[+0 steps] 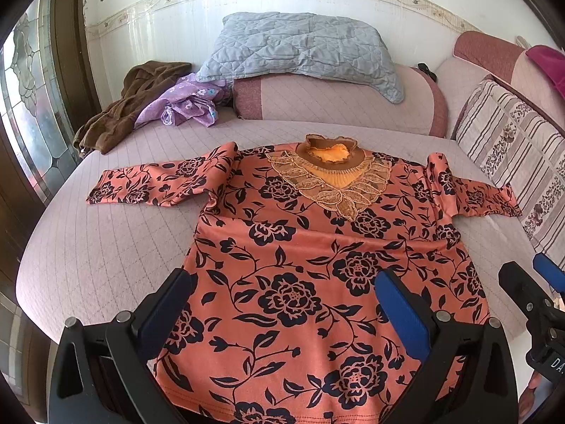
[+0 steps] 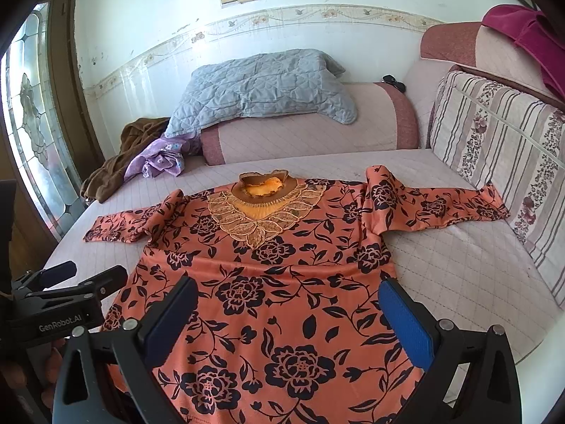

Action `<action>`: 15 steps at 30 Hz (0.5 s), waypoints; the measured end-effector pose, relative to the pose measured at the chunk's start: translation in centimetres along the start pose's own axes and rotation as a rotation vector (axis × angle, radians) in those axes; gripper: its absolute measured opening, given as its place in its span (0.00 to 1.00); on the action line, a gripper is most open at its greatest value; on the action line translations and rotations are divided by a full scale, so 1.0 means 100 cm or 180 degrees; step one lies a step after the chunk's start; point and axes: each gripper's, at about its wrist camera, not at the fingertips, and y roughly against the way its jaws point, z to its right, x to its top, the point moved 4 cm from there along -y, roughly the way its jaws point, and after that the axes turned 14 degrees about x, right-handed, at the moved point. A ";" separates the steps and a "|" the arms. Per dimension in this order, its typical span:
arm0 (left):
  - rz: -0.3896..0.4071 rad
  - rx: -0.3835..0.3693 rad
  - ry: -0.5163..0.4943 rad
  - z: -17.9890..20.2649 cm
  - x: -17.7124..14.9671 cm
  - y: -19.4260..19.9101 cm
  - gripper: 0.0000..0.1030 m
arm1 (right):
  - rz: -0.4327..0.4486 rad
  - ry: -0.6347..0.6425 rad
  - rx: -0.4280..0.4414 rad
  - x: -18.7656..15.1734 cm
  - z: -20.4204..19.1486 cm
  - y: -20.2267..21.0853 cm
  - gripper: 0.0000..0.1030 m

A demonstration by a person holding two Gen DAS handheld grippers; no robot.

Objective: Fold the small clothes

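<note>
Both tongs, left (image 1: 282, 304) and right (image 2: 289, 311), hover with jaws wide apart, holding nothing, over the hem of the blouse (image 1: 317, 247) spread flat ahead, sleeves out, likely ready for folding.

An orange blouse (image 1: 310, 265) with black flowers lies flat, front up, on a quilted pink bed (image 1: 106, 254), both sleeves spread wide. The left gripper (image 1: 286, 304) hangs above its hem, jaws wide apart (blue pads facing inward). The right gripper (image 1: 536, 282) shows at the frame's right edge. Behind, a grey quilted pillow (image 1: 300, 49) rests beside brown and purple clothes (image 1: 148, 106).
</note>
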 end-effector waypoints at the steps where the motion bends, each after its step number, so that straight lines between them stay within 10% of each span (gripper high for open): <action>1: -0.0016 -0.0011 -0.0010 0.000 0.000 0.000 1.00 | -0.0002 0.0000 0.0001 0.000 0.000 0.000 1.00; 9: -0.0065 0.0004 -0.0049 0.004 -0.006 -0.015 1.00 | -0.0032 -0.0127 0.0167 -0.003 0.009 -0.006 1.00; 15: -0.0515 0.0129 -0.0156 0.005 -0.041 -0.072 1.00 | -0.0077 -0.0908 0.0378 -0.018 0.087 -0.018 1.00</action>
